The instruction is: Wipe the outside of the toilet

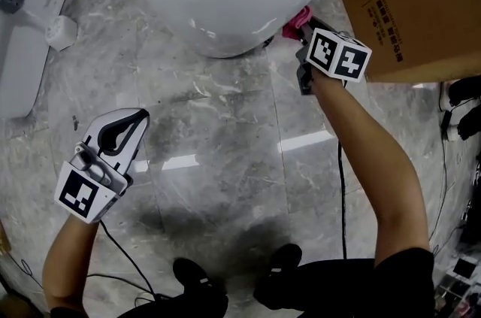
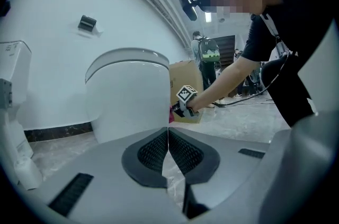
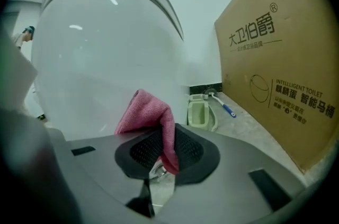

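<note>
Right claw (image 3: 164,150) pinches pink cloth (image 3: 151,114), upright beside toilet (image 3: 106,59); left claw (image 2: 168,151) closed, empty.

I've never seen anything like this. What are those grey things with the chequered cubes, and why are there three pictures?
There is no robot here. A person holds a two-jaw gripper in each hand, and the marked cubes are part of the grippers. One picture comes from a camera on the person's head, looking down at the grey marble floor. The other two come from cameras riding on the grippers, looking along their jaws. The right gripper is shut on a pink cloth, right by the side of the white toilet. The left gripper is shut and empty, away from the toilet. A cardboard box stands nearby, and a green brush holder sits by the wall.
</note>
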Motion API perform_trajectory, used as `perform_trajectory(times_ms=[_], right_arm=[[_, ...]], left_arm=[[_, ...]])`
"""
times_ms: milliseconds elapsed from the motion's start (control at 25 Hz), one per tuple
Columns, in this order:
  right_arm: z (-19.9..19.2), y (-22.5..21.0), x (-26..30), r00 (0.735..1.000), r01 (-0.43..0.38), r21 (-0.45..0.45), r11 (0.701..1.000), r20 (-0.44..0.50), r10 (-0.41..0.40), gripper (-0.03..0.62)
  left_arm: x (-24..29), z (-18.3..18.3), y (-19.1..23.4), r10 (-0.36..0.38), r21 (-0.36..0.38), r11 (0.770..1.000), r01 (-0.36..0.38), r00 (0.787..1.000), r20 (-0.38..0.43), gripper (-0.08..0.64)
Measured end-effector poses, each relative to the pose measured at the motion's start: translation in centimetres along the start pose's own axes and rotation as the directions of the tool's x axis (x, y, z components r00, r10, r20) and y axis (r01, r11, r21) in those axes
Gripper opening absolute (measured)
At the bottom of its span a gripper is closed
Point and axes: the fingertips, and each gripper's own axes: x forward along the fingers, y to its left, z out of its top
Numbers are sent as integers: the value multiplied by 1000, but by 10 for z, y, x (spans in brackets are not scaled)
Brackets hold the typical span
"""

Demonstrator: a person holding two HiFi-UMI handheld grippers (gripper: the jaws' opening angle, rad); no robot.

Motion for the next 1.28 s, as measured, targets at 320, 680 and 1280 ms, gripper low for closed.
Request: perform_trajectory(times_ms=[320, 680, 1280], right_arm=[[13, -22, 29, 1000, 15, 66, 998, 23, -17, 72], [-65, 32, -51, 991, -130, 57, 990, 27, 129, 74], [-134, 252, -24, 916, -398, 141, 906, 17, 400, 74]], left_arm=[[5, 2, -5, 0, 7, 1000, 0, 1000, 27, 17], [-15, -19, -1, 27, -41, 999, -31, 997, -76, 17], [-36, -48, 6, 78, -88, 992, -89, 990, -120, 17]])
